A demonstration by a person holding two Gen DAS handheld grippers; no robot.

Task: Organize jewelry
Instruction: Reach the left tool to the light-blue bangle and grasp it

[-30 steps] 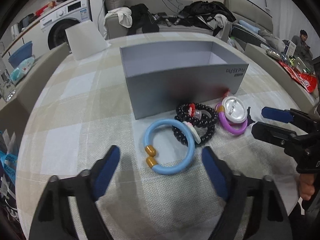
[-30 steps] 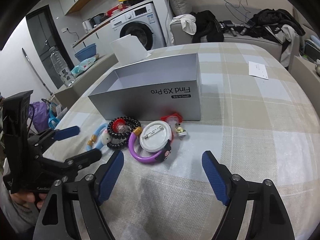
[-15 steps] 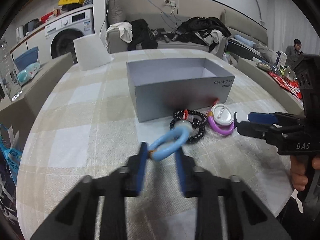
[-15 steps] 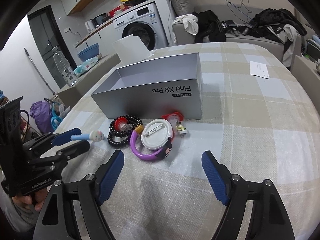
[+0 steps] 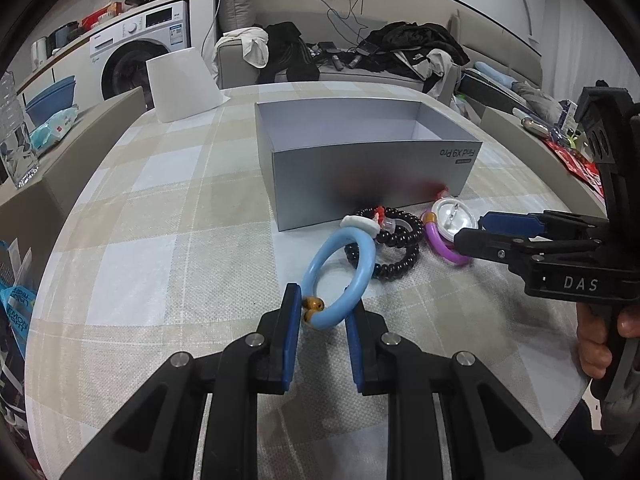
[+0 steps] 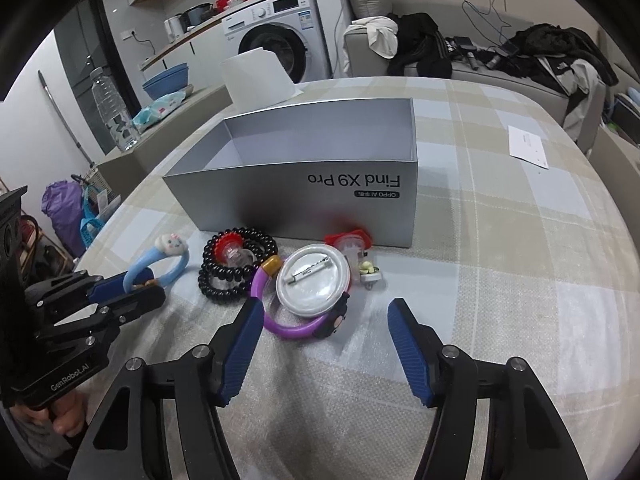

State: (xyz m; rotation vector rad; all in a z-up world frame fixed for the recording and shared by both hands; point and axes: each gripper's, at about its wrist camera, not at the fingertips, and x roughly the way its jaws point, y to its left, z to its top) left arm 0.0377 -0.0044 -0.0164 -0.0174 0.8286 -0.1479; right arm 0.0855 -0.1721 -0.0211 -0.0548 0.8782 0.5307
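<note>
Since a second ago, the left claw (image 5: 322,314) has closed on the blue bangle (image 5: 340,276) near its gold beads and tilted it up off the worktop (image 5: 160,240), probably to carry it to the open grey box (image 5: 360,168) at twelve o'clock. Black bead bracelets (image 6: 236,268) lie just beyond the bangle. The right claw (image 6: 326,344) gapes wide, empty, at the purple bangle (image 6: 288,320) and round pin badge (image 6: 312,284).

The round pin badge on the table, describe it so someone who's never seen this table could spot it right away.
Find the open grey box on the checked tablecloth; a small pile of jewelry lies along its near wall. In it, right of the black bead bracelet, the round pin badge rests on a purple bangle. It alone is a flat white disc, its metal pin facing up.
</note>
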